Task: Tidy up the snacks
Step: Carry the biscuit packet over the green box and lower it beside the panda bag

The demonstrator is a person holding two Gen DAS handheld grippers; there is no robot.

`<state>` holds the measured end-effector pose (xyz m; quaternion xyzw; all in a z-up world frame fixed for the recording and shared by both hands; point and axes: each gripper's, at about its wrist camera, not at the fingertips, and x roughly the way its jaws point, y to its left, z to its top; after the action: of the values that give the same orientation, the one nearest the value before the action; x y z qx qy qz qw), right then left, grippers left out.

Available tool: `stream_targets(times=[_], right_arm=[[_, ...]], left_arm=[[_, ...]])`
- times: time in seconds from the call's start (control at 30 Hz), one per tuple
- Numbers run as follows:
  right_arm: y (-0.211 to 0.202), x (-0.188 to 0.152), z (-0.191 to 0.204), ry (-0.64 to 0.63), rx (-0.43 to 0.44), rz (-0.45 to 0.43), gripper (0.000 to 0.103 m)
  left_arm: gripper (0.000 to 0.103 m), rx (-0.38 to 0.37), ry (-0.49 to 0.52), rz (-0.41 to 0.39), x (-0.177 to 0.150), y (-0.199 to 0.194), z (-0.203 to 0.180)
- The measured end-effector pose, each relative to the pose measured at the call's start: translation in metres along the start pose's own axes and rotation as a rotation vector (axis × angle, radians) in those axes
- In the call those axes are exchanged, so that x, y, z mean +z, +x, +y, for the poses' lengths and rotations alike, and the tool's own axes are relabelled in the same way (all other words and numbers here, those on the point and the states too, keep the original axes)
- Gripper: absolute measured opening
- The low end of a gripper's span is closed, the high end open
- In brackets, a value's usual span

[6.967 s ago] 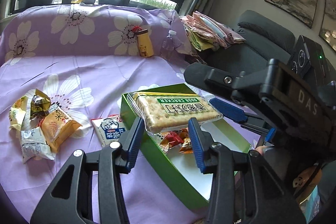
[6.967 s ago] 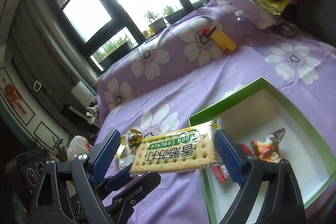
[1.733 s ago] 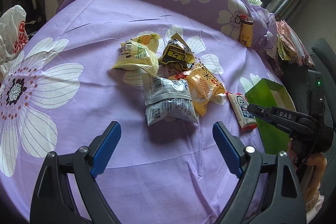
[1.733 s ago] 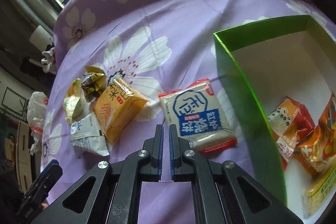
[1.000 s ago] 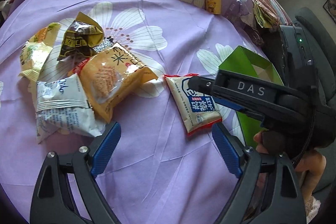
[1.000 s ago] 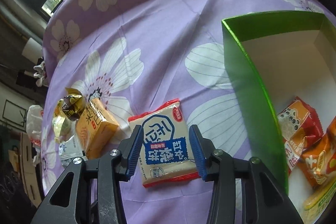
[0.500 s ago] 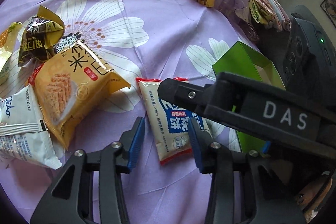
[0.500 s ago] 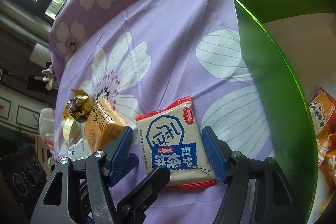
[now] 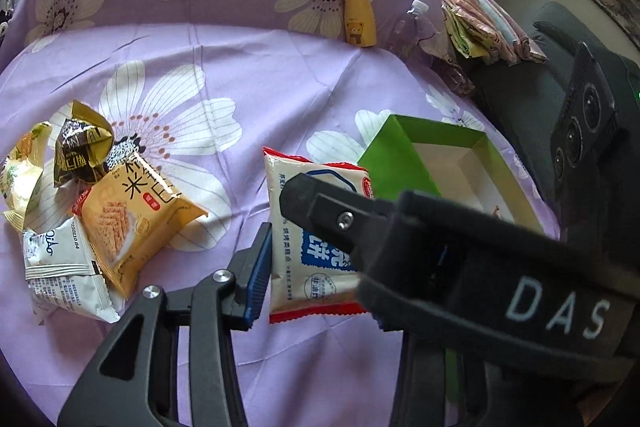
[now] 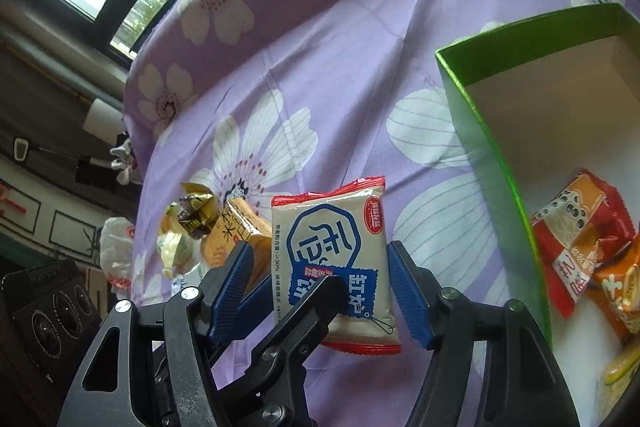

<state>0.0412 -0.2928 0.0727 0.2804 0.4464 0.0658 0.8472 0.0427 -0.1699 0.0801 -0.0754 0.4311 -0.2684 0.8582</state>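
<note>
A cream cracker packet [image 9: 312, 235] with a blue label and red ends hangs tilted just above the purple cloth. My left gripper [image 9: 310, 267] is shut on it, its jaws opening slightly; its right finger is hidden behind the right gripper's finger [image 9: 320, 211]. In the right wrist view my right gripper [image 10: 320, 275] stands open astride the packet [image 10: 332, 247]: the right pad is at its edge, the left pad is clear of it. The green box [image 10: 492, 163] lies to the right with red and orange packets [image 10: 576, 227] inside.
A pile of loose snacks lies at the left: an orange packet [image 9: 132, 223], a white one [image 9: 60, 267], a brown-gold one [image 9: 80, 151]. At the back stand a yellow bottle [image 9: 360, 15], a clear bottle [image 9: 412, 23] and folded cloths [image 9: 488, 23].
The left jaws came in from wide onto the cream packet, while the right jaws spread from shut to astride it. The packet has left the cloth and both grippers have risen.
</note>
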Motion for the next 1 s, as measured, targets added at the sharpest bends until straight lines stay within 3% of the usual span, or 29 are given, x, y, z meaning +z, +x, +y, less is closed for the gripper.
stream_targets(times=[0.23,0.4,0.7,0.87,1.0], right_arm=[[-0.063,-0.003,-0.007,-0.003,0.015,-0.168,0.071],[-0.088,-0.004,-0.026,0.046,0.001,-0.233,0.071],[-0.101,-0.003,-0.077,0.192,-0.067,-0.251,0.071],[-0.097,-0.004,-0.097,0.239,-0.088,-0.222,0.071],[-0.092,-0.005,-0.104,0.257,-0.077,-0.195,0.071]], left_arm=[[0.041,-0.059,0.114,-0.077,0.004,-0.022,-0.047],[0.041,-0.107,0.167,-0.056,0.005,-0.013,-0.072],[0.041,-0.182,0.198,0.061,0.000,0.025,-0.106],[0.041,-0.188,0.184,0.117,-0.005,0.039,-0.113],[0.041,-0.160,0.211,0.119,-0.006,0.040,-0.118]])
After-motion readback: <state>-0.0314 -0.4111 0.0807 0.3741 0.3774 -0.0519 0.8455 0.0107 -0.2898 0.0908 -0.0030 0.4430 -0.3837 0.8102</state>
